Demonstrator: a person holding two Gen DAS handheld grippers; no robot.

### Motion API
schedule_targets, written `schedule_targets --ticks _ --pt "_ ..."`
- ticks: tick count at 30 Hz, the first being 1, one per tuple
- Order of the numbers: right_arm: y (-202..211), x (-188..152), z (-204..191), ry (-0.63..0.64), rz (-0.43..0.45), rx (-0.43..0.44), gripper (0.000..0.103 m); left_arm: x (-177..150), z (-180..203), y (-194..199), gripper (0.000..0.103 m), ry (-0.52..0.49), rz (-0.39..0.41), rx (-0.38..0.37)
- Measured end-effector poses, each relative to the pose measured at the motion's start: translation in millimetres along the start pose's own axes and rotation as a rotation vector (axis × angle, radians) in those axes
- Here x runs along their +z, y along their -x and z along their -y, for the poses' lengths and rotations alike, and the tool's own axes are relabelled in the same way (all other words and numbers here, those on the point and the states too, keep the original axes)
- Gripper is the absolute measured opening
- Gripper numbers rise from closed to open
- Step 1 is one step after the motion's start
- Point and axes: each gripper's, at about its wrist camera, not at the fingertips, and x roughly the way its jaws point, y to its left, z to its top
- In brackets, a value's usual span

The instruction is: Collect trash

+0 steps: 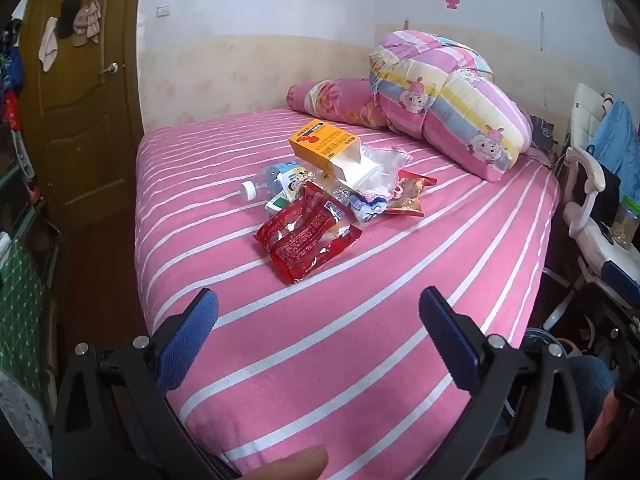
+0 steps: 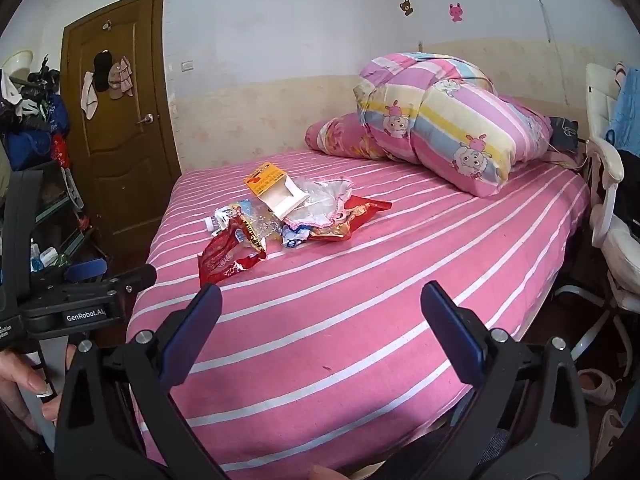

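A pile of trash lies in the middle of the pink striped bed (image 1: 360, 340): a red wrapper (image 1: 306, 236), an open orange carton (image 1: 326, 146), a clear plastic bottle (image 1: 266, 184), a clear bag (image 1: 384, 164) and a brown snack packet (image 1: 412, 194). The pile also shows in the right wrist view, with the red wrapper (image 2: 230, 254) nearest and the orange carton (image 2: 272, 188) behind. My left gripper (image 1: 319, 300) is open and empty over the bed's near part, short of the pile. My right gripper (image 2: 321, 296) is open and empty, likewise short of the pile.
A folded pink quilt (image 1: 448, 100) and pillow (image 1: 336, 100) sit at the bed's far right. A brown door (image 1: 80, 92) stands left. A white chair (image 2: 608, 208) with clothes stands right of the bed. The left gripper's body (image 2: 80, 300) shows at the right view's left edge.
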Motion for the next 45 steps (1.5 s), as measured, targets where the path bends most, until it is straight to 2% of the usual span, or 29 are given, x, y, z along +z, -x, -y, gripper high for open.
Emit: schedule_targets --ticks 12,45 --pt "0.0 -1.6 -1.8 0.014 0.007 -0.002 0.099 -2.3 -8.3 -3.6 0.098 0.044 -0.013 0.002" --pt "-6.5 -3.3 4.1 0.009 -0.013 -0.006 0.099 0.8 -0.9 -6.0 0.098 0.02 -0.019 0.008"
